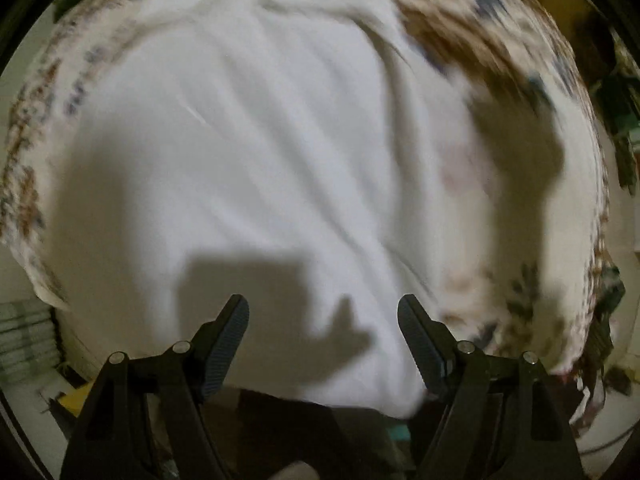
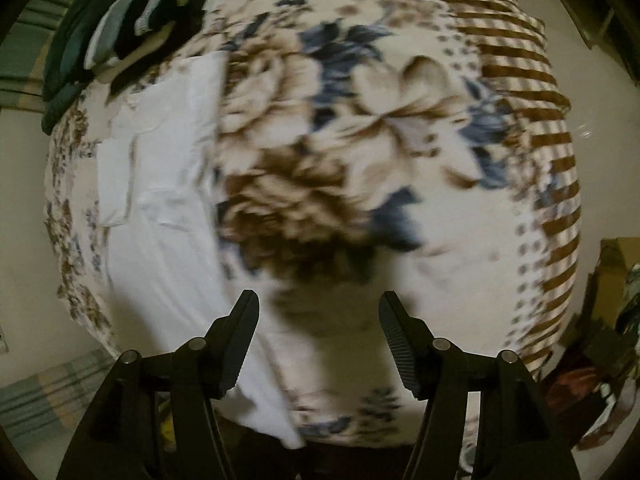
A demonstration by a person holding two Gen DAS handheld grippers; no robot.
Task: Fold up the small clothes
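- On a surface spread with a floral blanket (image 2: 360, 128) (whether a bed or a counter lies under it cannot be told), a white garment (image 1: 260, 152) is laid out flat. It fills most of the left wrist view; in the right wrist view it runs as a long pale strip down the left side.
- The garment looks folded lengthwise already, with layered edges and what may be a sleeve visible in the right wrist view, though blur leaves the details uncertain.
- The left claw (image 1: 323, 340) points straight down above the garment's near part, its jaws well apart and nothing between them. Its shadow falls on the white cloth, which suggests it hangs clear of the fabric rather than touching it.
- The right claw (image 2: 319, 334) stands over the blanket just beside the garment's right edge, jaws spread moderately wide and empty.
- Both views are smeared, so fine creases and hems cannot be read.
- A stack of dark clothes (image 2: 120, 20) sits at the far left corner of the blanket, probably pieces either finished or waiting; keeping them apart leaves room for folding.
- Judging by the layout, both claws are free to take the next pair of grip points, likely at one end of the strip for a crosswise fold.
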